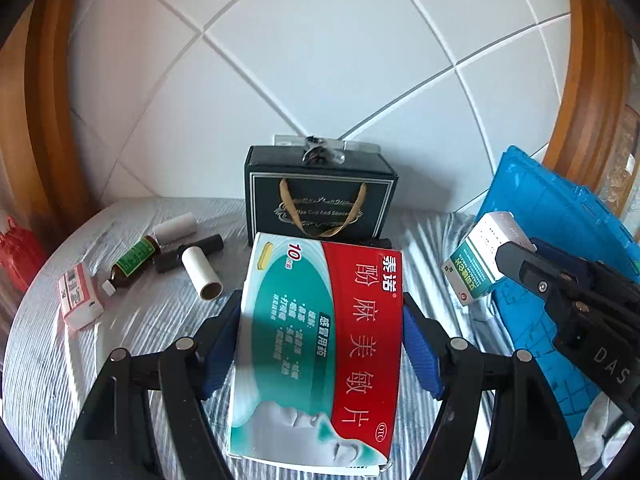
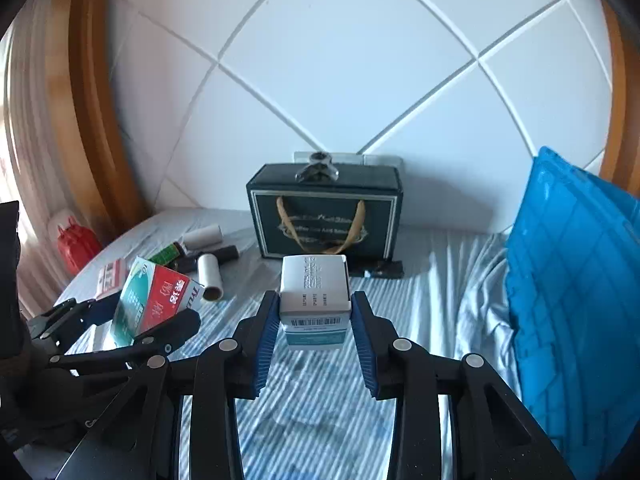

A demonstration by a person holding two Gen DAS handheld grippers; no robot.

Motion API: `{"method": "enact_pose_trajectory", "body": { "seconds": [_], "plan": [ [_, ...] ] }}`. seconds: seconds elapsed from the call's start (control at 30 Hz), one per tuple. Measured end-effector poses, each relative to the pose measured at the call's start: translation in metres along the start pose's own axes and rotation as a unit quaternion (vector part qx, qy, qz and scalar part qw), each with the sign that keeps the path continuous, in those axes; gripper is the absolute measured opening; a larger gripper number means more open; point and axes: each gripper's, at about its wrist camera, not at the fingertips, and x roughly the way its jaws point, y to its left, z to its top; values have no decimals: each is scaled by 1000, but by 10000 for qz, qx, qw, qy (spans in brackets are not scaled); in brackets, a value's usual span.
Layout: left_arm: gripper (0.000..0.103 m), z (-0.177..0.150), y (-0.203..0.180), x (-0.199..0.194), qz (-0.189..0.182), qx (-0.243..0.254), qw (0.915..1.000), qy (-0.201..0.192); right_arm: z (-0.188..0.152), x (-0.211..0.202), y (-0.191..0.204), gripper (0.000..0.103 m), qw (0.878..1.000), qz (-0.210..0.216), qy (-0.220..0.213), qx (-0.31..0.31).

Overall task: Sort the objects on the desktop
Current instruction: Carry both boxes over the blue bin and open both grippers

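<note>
The left hand-held gripper [image 1: 322, 344] squeezes a big red and green medicine box [image 1: 320, 344] between its blue pads, up above the striped cloth [image 1: 152, 320]. The right hand-held gripper [image 2: 315, 320] grips a small white and teal box [image 2: 314, 300] the same way. Farther back lie a brown bottle [image 1: 132, 262], two white rolls [image 1: 202, 272] and a small red and white box [image 1: 79, 296]. A dark gift box [image 1: 318, 196] stands by the wall, and a blue bin [image 2: 576, 280] is on the right.

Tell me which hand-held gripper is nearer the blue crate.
Right. The right hand-held gripper, shut on a small white-and-teal box, sits just left of the blue crate. The left hand-held gripper, clamping the red-and-green medicine box, is farther left.
</note>
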Motion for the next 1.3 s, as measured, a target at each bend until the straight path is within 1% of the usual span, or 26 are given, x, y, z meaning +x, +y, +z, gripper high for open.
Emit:
{"method": "enact_pose_trajectory", "body": {
  "seconds": [0.17, 0.3, 0.43, 0.6, 0.8, 0.93, 1.1, 1.17, 1.3],
  "plan": [
    [73, 6, -37, -39, -229, 194, 9990, -334, 7, -64, -18, 35, 9987, -193, -471, 68],
    [73, 9, -76, -65, -429, 377, 9968, -551, 10, -107, -36, 35, 9963, -392, -766, 83],
    [73, 15, -125, -86, -687, 584, 9929, -772, 9, -144, -68, 35, 9932, -672, -930, 170],
    [73, 24, -198, -103, -1064, 854, 9868, -876, 3, -190, -120, 35, 9874, -1105, -1085, 335],
    [73, 29, -288, -119, -1551, 1149, 9772, -880, -10, -247, -192, 35, 9767, -1724, -1143, 564],
    [73, 22, -341, -127, -1794, 1398, 9698, -876, -25, -272, -235, 35, 9704, -2004, -1114, 756],
    [73, 3, -399, -126, -2034, 1734, 9615, -644, -53, -288, -279, 35, 9637, -2326, -927, 928],
    [73, -8, -419, -123, -2044, 1893, 9594, -443, -65, -291, -289, 35, 9622, -2407, -824, 976],
    [73, -26, -449, -117, -2051, 2173, 9541, -195, -84, -288, -317, 35, 9570, -2622, -583, 1096]
  ]
}}
